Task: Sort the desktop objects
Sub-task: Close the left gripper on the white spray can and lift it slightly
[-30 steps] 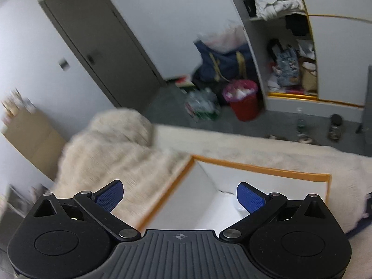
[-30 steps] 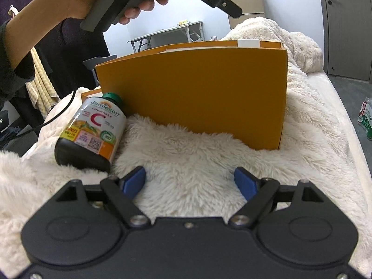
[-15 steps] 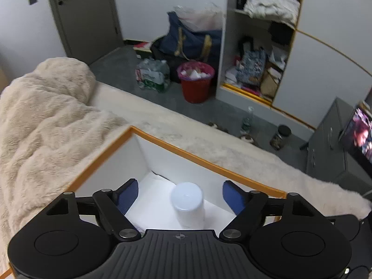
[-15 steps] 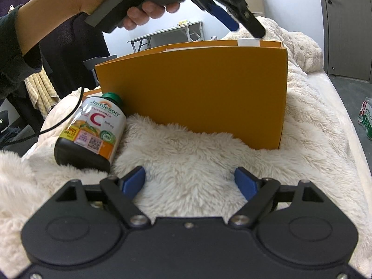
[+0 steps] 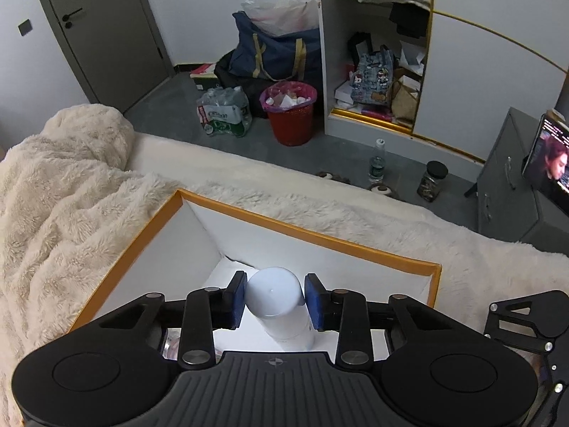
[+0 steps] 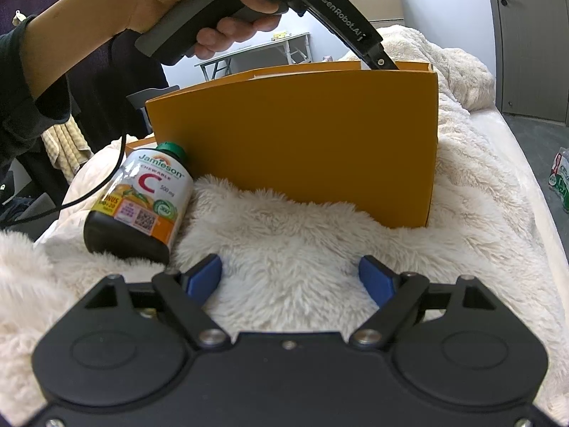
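Observation:
An orange box (image 5: pixel 298 229) with a white inside stands on a fluffy cream blanket; its outer wall shows in the right wrist view (image 6: pixel 302 142). My left gripper (image 5: pixel 274 300) reaches down into the box and is shut on an upright white bottle (image 5: pixel 275 297), its blue pads on both sides of the cap. In the right wrist view the hand-held left gripper body (image 6: pixel 341 17) dips behind the box's rim. A dark Jamieson vitamin C bottle (image 6: pixel 140 203) lies against the box's left front corner. My right gripper (image 6: pixel 290 279) is open and empty, low over the blanket, right of that bottle.
The cream blanket (image 5: pixel 64 206) covers the bed. Beyond the bed's edge lie a red waste bin (image 5: pixel 290 114), a pack of water bottles (image 5: pixel 222 112), a blue bag (image 5: pixel 274 49), an open wardrobe (image 5: pixel 377 71) and a grey cabinet (image 5: pixel 512 192).
My left gripper swung over the box, dropped into it and closed its open jaws on the white bottle. My right gripper has not moved.

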Tool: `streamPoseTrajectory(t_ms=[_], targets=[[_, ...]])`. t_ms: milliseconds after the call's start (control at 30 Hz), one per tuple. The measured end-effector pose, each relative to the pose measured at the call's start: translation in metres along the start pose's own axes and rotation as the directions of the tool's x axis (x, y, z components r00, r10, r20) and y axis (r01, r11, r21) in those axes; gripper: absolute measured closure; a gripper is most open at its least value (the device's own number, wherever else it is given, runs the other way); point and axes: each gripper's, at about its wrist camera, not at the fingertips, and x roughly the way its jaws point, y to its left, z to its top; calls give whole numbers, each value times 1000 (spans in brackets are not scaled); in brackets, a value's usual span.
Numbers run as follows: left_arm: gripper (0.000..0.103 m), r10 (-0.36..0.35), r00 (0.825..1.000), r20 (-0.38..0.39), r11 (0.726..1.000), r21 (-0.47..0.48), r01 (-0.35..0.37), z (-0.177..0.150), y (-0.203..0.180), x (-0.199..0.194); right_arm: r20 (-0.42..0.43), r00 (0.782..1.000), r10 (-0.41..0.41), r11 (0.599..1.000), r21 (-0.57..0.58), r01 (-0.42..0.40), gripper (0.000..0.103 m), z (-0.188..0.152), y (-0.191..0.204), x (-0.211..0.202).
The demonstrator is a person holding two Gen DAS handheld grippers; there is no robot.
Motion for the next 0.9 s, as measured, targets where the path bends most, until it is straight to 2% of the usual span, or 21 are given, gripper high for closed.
streamPoseTrajectory(t_ms=[200, 400, 700, 900], targets=[[73, 7, 1000, 18, 1000, 6, -8, -1, 4, -11, 0, 1000, 2, 1000, 1, -2, 19, 0, 1, 0], [74, 0, 999, 41, 1000, 5, 0, -7, 22, -50, -1, 1000, 6, 1000, 5, -6, 19, -1, 0, 0], [74, 33, 996, -81, 999, -4, -34, -44, 62, -90, -4, 1000, 6, 1000, 4, -6, 18, -1, 1, 1], [74, 98, 973, -207, 995, 54, -89, -69, 67, -80, -6, 1000, 4, 1000, 2, -4, 18, -1, 1, 2]])
